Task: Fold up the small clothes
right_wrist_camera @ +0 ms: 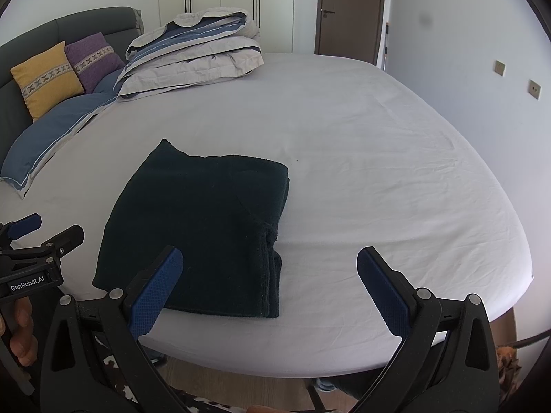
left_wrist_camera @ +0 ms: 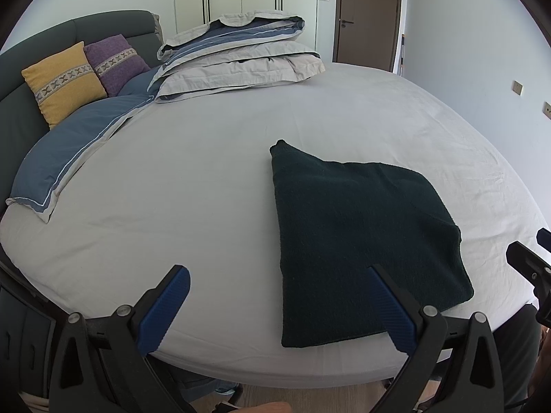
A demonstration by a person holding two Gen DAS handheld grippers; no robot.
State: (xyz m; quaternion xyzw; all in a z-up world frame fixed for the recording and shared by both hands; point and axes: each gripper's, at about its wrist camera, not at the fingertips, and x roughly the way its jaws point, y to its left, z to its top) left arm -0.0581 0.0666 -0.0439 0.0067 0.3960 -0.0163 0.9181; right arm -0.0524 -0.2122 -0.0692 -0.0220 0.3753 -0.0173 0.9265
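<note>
White walls, a brown door (right_wrist_camera: 349,13) and pale wardrobe fronts close off the far end of the room, and the bed (right_wrist_camera: 378,144) with its light sheet fills nearly everything I see. At its head, a yellow cushion (left_wrist_camera: 63,82) and a purple cushion (left_wrist_camera: 115,63) lean side by side against the dark headboard (left_wrist_camera: 103,27). A blue pillow (left_wrist_camera: 69,158) lies flat below them, and just beside it sits a folded grey-and-blue duvet (left_wrist_camera: 237,58).

The dark towel-like cloth (right_wrist_camera: 203,227) lies folded in a thick rectangle on the sheet, near the edge of the bed closest to me. Its stacked layers show along the side facing my right tongs.

My left tongs (left_wrist_camera: 279,306) are spread wide and hold nothing. One blue pad (left_wrist_camera: 165,309) hangs over bare sheet, and the other overlaps the cloth's near corner in my view, though I cannot tell whether it touches.

My right tongs (right_wrist_camera: 268,285) are also spread wide and empty, straddling the cloth's near right corner from above the bed edge. In the right wrist view, my left hand (right_wrist_camera: 20,340) grips the handle of the other tool at the left margin.
</note>
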